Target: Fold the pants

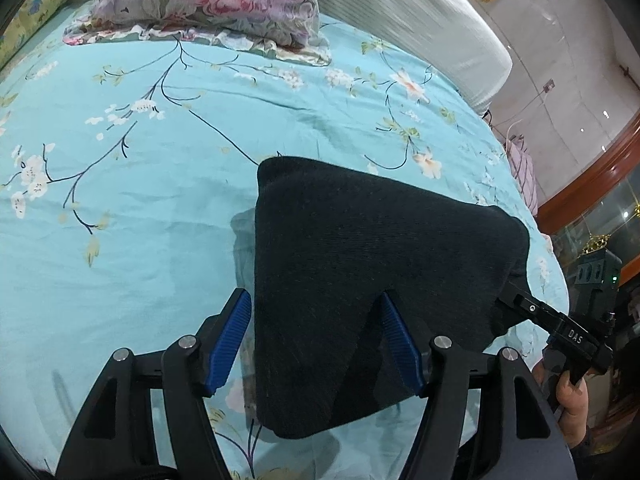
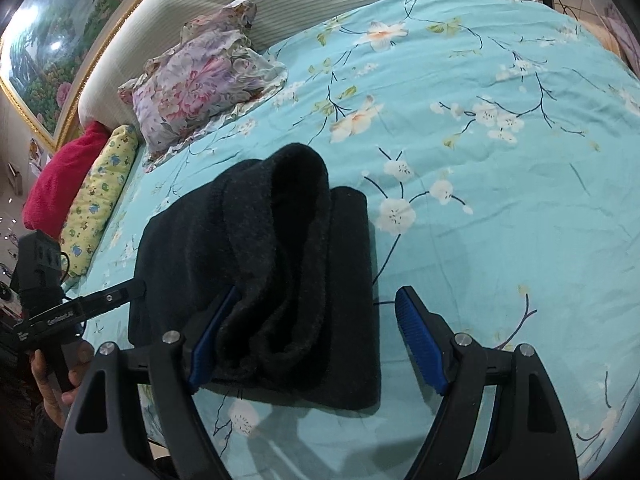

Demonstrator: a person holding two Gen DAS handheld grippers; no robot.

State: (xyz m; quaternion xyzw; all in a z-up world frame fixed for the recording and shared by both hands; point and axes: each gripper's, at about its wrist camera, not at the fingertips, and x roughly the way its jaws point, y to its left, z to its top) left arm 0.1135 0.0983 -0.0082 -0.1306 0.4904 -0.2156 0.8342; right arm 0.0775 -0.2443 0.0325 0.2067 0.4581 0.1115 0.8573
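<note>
While the pants [image 2: 260, 280] lie folded in a thick black bundle on the sheet [image 2: 500, 220], an upper flap of them arches up off the layers below. Both claws have their jaws apart. On the left claw [image 1: 320, 344], fabric drapes between the blue pads, the right-hand pad [image 1: 400, 344] partly covered. On the right claw [image 2: 316, 336], the left-hand pad [image 2: 212, 340] touches the bundle's edge; the other pad sits clear over the sheet. Beyond lie a floral pillow [image 2: 200, 80], a yellow bolster [image 2: 100, 196] and the headboard [image 1: 420, 20].
</note>
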